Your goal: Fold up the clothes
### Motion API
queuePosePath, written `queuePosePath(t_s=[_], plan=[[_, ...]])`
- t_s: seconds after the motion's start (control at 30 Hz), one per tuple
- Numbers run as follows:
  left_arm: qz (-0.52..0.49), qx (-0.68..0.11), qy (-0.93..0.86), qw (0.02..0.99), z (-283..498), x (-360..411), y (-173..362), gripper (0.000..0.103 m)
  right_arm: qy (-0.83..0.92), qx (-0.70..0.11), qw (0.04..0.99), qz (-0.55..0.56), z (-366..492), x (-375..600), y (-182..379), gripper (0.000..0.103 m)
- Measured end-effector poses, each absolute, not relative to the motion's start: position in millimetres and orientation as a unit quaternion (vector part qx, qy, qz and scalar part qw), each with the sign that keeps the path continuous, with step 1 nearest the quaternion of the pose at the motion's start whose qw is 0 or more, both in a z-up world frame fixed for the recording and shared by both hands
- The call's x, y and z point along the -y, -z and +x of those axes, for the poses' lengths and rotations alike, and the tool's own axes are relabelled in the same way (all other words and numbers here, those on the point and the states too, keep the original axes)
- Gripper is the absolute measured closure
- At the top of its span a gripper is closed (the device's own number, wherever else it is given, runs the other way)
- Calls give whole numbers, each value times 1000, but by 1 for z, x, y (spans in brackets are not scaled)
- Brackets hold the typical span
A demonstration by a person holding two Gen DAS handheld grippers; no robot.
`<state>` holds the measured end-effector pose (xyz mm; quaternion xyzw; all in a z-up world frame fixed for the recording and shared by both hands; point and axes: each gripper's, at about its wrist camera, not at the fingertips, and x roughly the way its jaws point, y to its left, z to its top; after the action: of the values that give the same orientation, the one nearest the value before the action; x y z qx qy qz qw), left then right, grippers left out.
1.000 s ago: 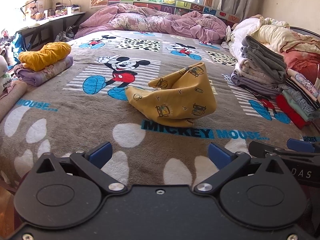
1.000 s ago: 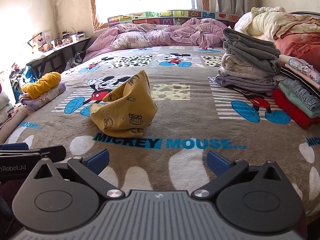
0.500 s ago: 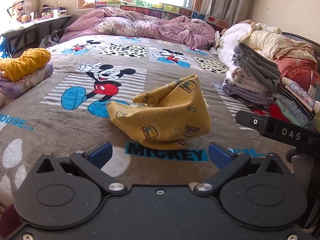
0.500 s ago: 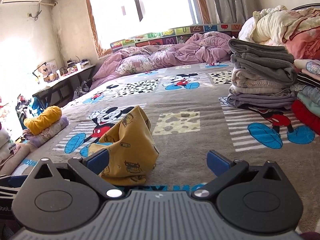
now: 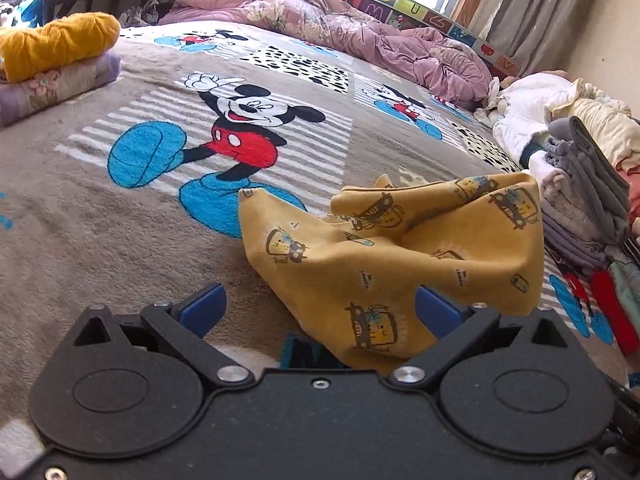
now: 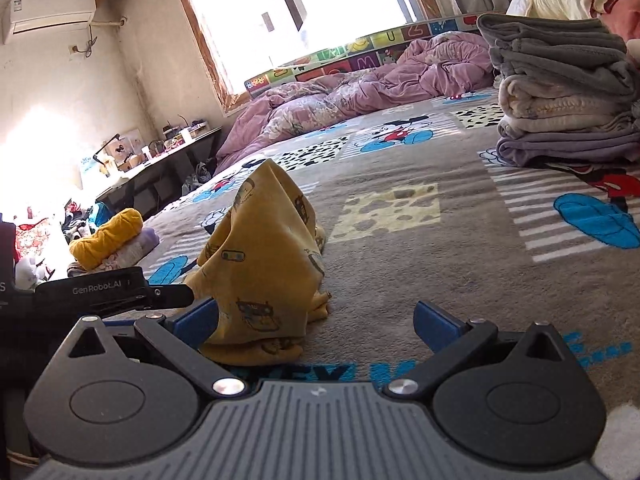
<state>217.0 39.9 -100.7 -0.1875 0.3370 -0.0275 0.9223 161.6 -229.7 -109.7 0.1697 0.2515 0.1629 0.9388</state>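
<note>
a bed (image 5: pixel 72 208) fills both views, covered by a grey-brown cartoon-mouse blanket (image 6: pixel 420 264) that serves as the ground for everything else. at the far end of that blanket lies a rumpled purple duvet (image 5: pixel 340 28), under a bright window. along the blanket's right edge stands a stack of folded grey and lilac clothes (image 6: pixel 560 92), with more heaped bedding behind it. at the blanket's left edge sits a rolled mustard-yellow garment (image 5: pixel 56 44) on top of a folded floral one.

near the middle of the blanket, at its front, lies the yellow printed garment (image 5: pixel 400 256), crumpled and unfolded, one part standing up in a peak and the rest slumped on the blanket.

the left tool (image 5: pixel 320 308) has its blue fingers spread wide; the near corner of the yellow garment lies between them, with nothing pinched. the right tool (image 6: pixel 316 322) is likewise spread wide and holds nothing; the garment sits just by its left finger, and the rest of its gap shows bare blanket. the left tool's black body also shows at the left edge of the right wrist view.
</note>
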Motion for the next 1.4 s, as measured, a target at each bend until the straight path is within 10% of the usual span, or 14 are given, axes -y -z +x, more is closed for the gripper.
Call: queuePosePath(t_s=[0.13, 0.2, 0.3, 0.53, 0.83, 0.9, 0.97, 1.4], plan=[[-229, -330, 56, 914, 227, -41, 109, 34, -158, -263, 933, 186, 166, 233, 116, 0], [-232, -324, 70, 914, 228, -37, 109, 92, -152, -267, 930, 201, 168, 237, 119, 0], [-187, -280, 118, 934, 211, -20, 91, 101, -139, -269, 924, 232, 170, 248, 122, 0], [16, -187, 309, 932, 144, 39, 45, 102, -114, -235, 886, 382, 168, 308, 129, 0], [173, -262, 410, 857, 85, 81, 94, 101, -111, -221, 861, 445, 169, 347, 131, 0], [188, -279, 430, 838, 80, 83, 95, 76, -118, -229, 865, 431, 169, 342, 129, 0], [179, -277, 443, 833, 76, 76, 87, 50, -124, -236, 870, 416, 169, 337, 127, 0], [-147, -271, 237, 921, 157, 0, 39, 30, -159, -272, 886, 339, 174, 299, 123, 0]])
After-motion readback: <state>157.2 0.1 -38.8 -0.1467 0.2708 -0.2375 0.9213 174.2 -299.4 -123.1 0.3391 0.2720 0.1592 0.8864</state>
